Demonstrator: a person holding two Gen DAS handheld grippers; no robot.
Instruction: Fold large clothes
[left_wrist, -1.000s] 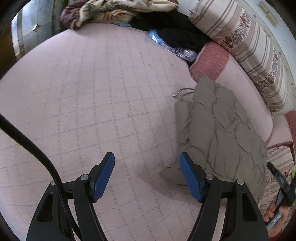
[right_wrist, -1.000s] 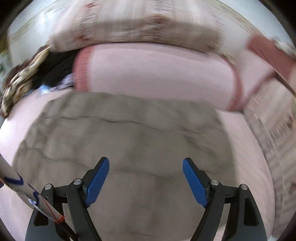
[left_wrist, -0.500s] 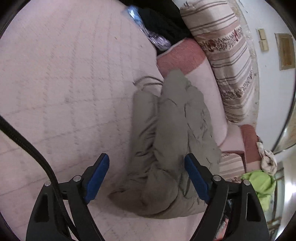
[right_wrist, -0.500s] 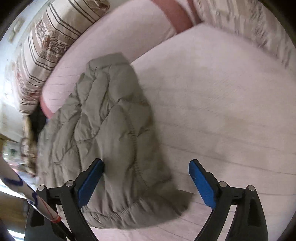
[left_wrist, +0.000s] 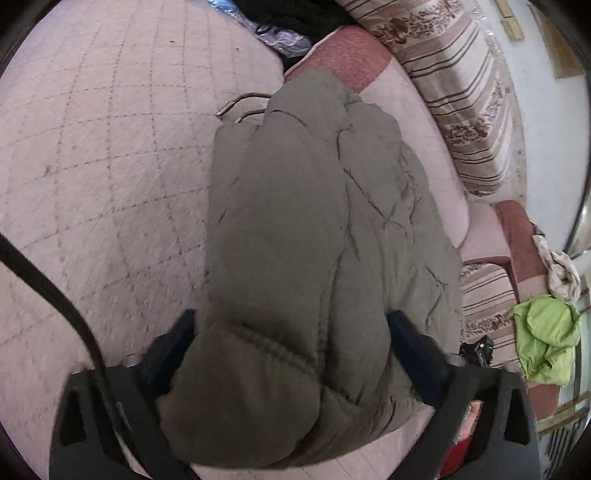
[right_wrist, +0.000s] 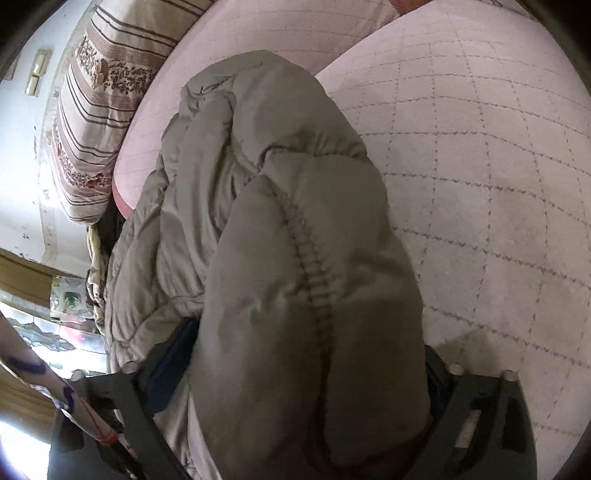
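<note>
A puffy grey-olive quilted jacket lies bunched on the pink quilted bed cover, its far end against the pink bolster. My left gripper is wide open, its fingers on either side of the jacket's near end, which bulges between them. In the right wrist view the jacket fills the middle. My right gripper is also wide open, straddling a thick stitched fold that hides most of both fingers.
Striped floral cushions and a pink bolster line the wall side. Dark clothes and a plastic bag lie at the far end. A lime-green garment hangs at the right. A cable crosses the left wrist view.
Both grippers have moved in close over the jacket, from hovering apart to straddling its near folds. The jaws have stayed wide open.
</note>
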